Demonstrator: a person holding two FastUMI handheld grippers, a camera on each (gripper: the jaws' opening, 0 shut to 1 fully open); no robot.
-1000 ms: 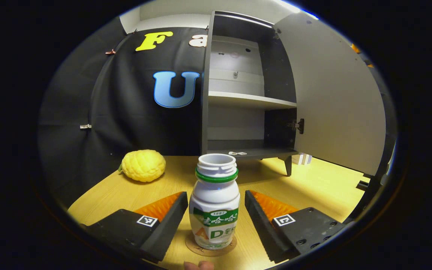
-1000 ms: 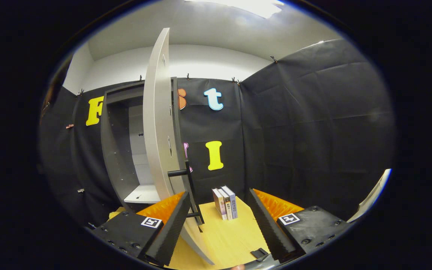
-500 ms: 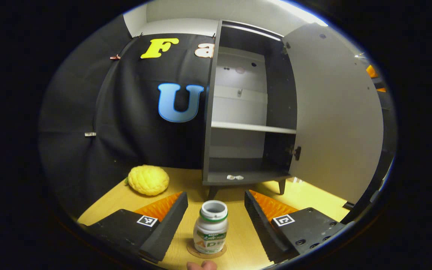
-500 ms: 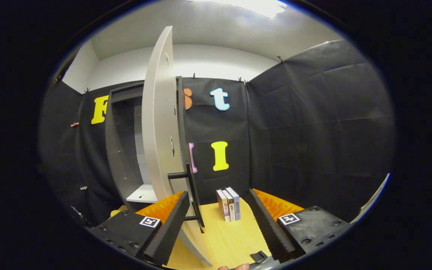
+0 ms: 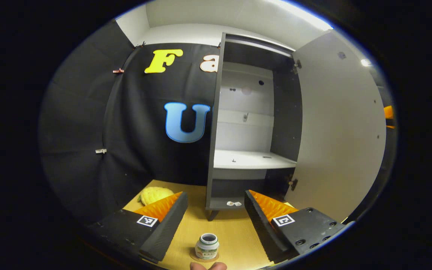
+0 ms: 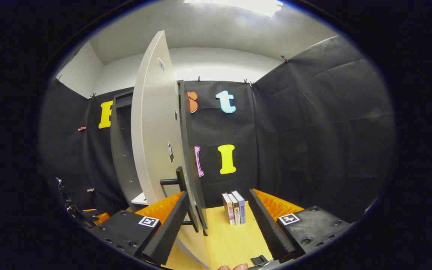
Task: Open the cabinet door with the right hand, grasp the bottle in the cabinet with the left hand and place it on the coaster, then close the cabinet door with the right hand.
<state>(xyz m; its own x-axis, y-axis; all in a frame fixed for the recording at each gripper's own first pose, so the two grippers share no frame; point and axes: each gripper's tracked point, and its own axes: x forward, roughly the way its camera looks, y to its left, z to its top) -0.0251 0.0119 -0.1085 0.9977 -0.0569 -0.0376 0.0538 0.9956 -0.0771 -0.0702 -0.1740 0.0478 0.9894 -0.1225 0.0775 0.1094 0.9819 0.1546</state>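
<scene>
Left gripper: I see my left gripper (image 5: 216, 221) spread wide with nothing between its fingers. It hangs above the bench (image 5: 234, 240), apart from the bottle.
Bottle: the small white bottle (image 5: 207, 246) stands upright at 6 o'clock in the left gripper view, low between the two fingers but not touching them. Its top is open and it has a green ring near the neck.
Coaster: a round brown coaster (image 5: 192, 256) lies under the bottle. The bottle sits on it.
Cabinet: the tall dark cabinet (image 5: 213, 123) stands at 12 o'clock from the bottle, on short legs. I see a white shelf (image 5: 251, 161) inside.
Door: the cabinet door (image 5: 341, 131) is swung open at 3 o'clock in the left gripper view.
Right gripper: my right gripper (image 6: 218, 217) is spread wide and holds nothing. Its left finger (image 6: 165, 228) is just beside the door's edge, near the black handle (image 6: 180, 180) at 10 o'clock. I cannot tell if it touches the door.
Books: three books (image 6: 234, 208) stand upright on the bench between the right gripper's fingers, farther back by the wall.
Yellow fruit: a bumpy yellow fruit (image 5: 154, 194) lies on the bench at 10 o'clock from the bottle, partly behind the left gripper's finger.
Hand: a bit of a hand (image 5: 205, 266) shows at the bottom edge of the left gripper view.
</scene>
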